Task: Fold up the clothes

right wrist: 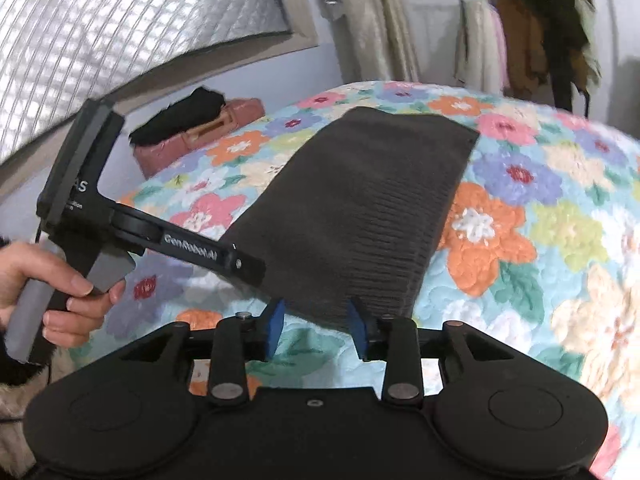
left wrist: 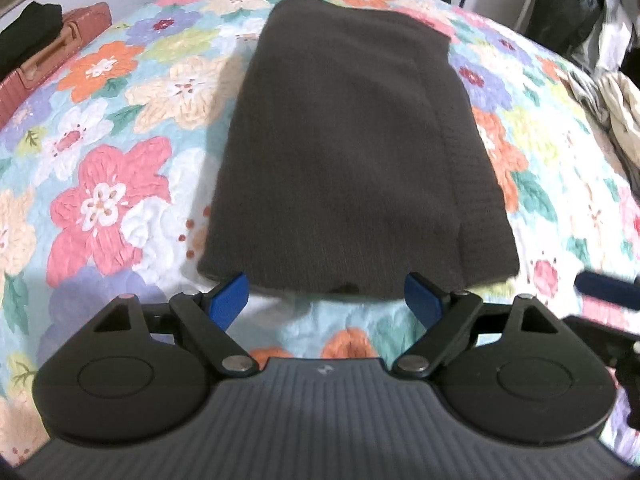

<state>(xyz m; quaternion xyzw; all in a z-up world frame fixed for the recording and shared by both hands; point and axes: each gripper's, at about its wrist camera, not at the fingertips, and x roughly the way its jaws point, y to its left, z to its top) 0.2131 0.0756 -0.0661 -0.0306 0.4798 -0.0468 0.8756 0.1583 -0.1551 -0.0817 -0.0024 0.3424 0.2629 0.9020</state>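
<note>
A dark grey knit garment [left wrist: 356, 152] lies folded into a long rectangle on the floral quilt [left wrist: 108, 200]. My left gripper [left wrist: 326, 296] is open, its blue pads either side of the garment's near edge, holding nothing. In the right wrist view the same garment [right wrist: 360, 208] lies ahead. My right gripper [right wrist: 316, 326] is open at the garment's near right corner, with nothing between the pads. The left gripper's body [right wrist: 192, 246] and the hand holding it [right wrist: 52, 288] show at the left. A blue fingertip [left wrist: 608, 290] of the right gripper shows at the right edge of the left wrist view.
A pink suitcase [left wrist: 52, 56] with a black cloth [left wrist: 32, 32] on it lies at the bed's far left. Loose beige clothes [left wrist: 616, 112] are piled at the right edge. Hanging clothes [right wrist: 536, 32] and a window [right wrist: 120, 28] stand behind the bed.
</note>
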